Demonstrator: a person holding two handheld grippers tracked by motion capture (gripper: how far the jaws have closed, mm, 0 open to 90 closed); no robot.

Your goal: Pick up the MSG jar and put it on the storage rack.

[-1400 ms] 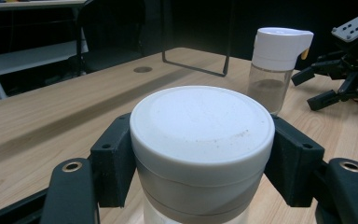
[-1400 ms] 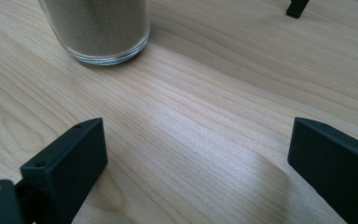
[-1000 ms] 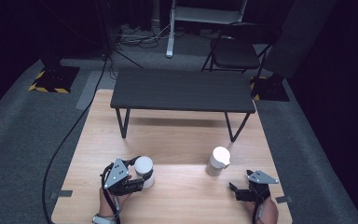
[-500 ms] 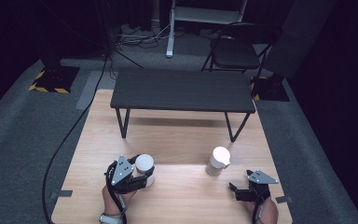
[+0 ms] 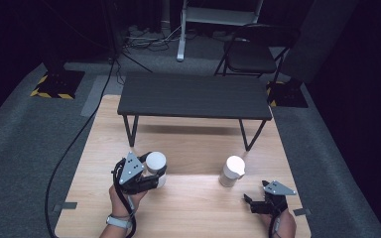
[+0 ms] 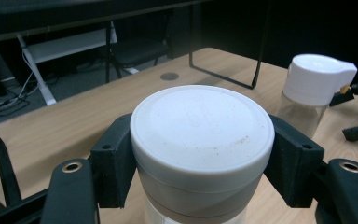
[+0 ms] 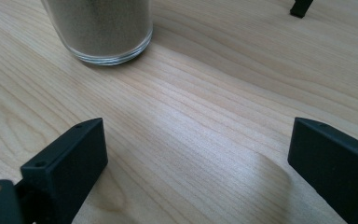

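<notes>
My left gripper [image 5: 152, 174] is shut on a clear jar with a flat white lid [image 5: 156, 161] and holds it upright above the wooden table [image 5: 193, 213]. In the left gripper view the jar [image 6: 200, 135] sits between both black pads [image 6: 114, 163], just under its lid. A second jar with a white spouted lid [image 5: 232, 171] stands on the table to the right; it is also seen as the spouted jar [image 6: 314, 88] and as a glass base [image 7: 100, 28]. My right gripper [image 5: 254, 202] rests low near the front right, open [image 7: 198, 158], with bare wood between its jaws.
A small black bench [image 5: 194, 96] stands on the far half of the table on thin metal legs. Behind it on the grey floor are a folding chair [image 5: 250, 54] and cables. A black cable [image 5: 74, 148] runs along the table's left side.
My left gripper has lifted the white-lidded jar off the table and carried it slightly away from the person. The right gripper and the spouted jar have stayed put.
</notes>
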